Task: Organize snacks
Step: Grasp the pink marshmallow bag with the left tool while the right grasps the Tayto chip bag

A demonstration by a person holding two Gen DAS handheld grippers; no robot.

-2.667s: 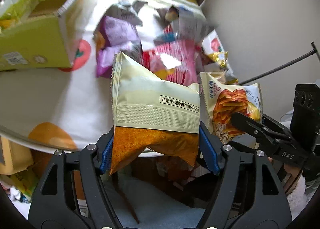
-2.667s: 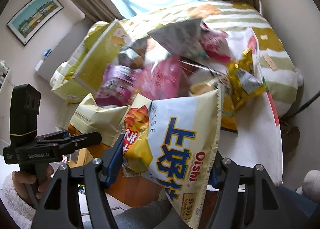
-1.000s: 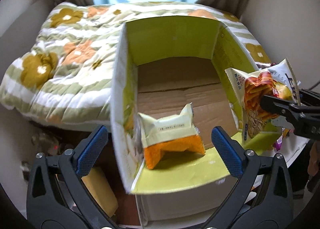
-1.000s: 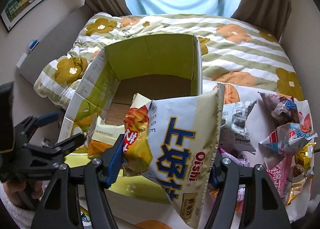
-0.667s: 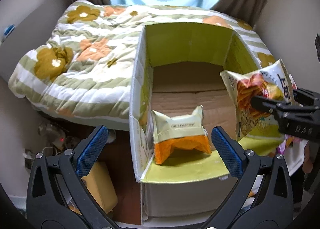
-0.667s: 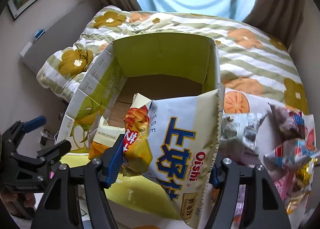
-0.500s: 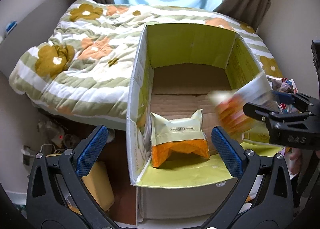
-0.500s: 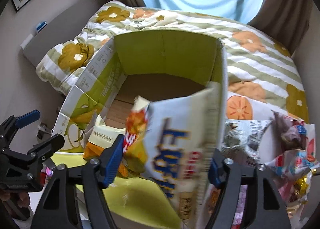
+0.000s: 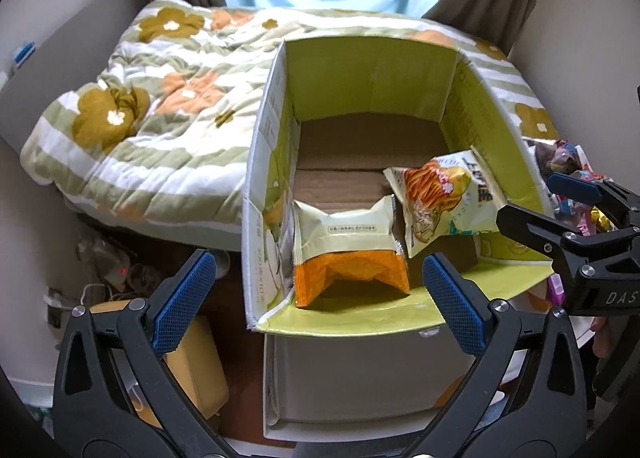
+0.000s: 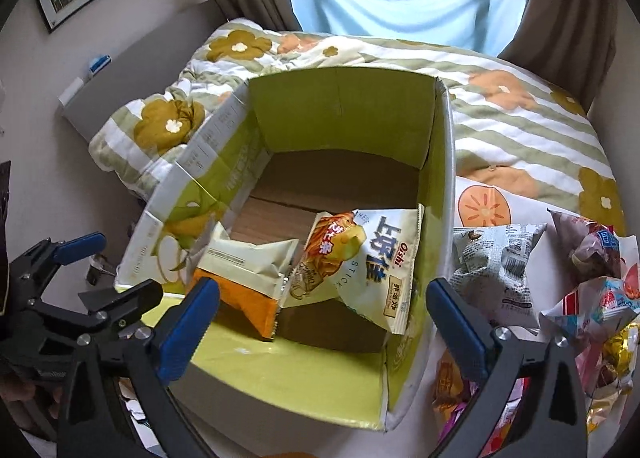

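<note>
Two snack bags [image 9: 352, 242] in box [image 9: 372, 78]

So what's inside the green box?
Inside the box sit two snack bags: a cream-and-orange bag and an Oishi bag, touching at the near end. Bare cardboard shows behind them. Whatever lies under them is hidden.

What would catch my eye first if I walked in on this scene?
Probably the big green-lined cardboard box on the flowered quilt, with two snack bags inside: an orange-and-cream bag and an Oishi chip bag beside it. A heap of bright snack packets waits right of the box.
</note>
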